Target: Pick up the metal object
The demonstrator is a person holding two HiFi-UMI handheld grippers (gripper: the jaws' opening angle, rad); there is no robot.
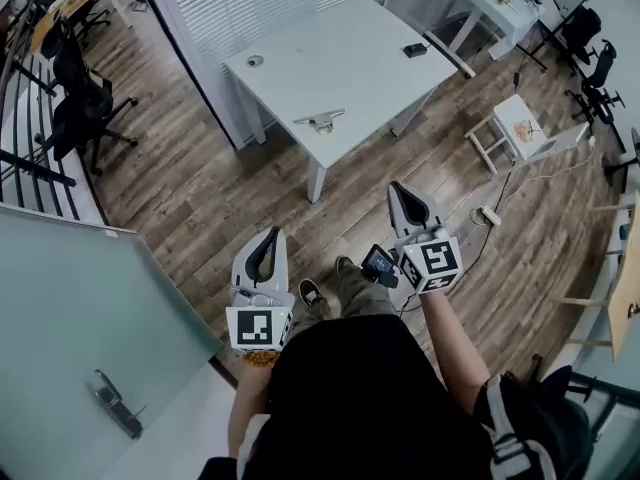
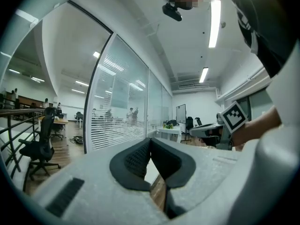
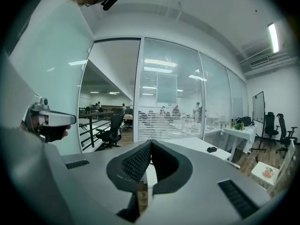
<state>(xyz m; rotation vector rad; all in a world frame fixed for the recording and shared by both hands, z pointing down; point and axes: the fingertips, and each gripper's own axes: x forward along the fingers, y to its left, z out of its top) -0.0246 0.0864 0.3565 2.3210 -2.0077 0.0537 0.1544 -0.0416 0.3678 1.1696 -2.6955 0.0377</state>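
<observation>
Black top (image 1: pixel 350 398) — grey left tongs (image 1: pixel 272 234)

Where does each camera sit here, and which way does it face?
Head view: on the person's head, looking steeply down at the white table bearing the metal object; shows torso, legs, arms, left tongs and right tongs.
Left gripper view: rides the left tongs, facing the glass partition; shows its shut jaws and the right tongs alongside.
Right gripper view: rides the right tongs, facing partition and table; shows its shut jaws, left tongs at left.
Shared: head and right gripper views both show the table.
</observation>
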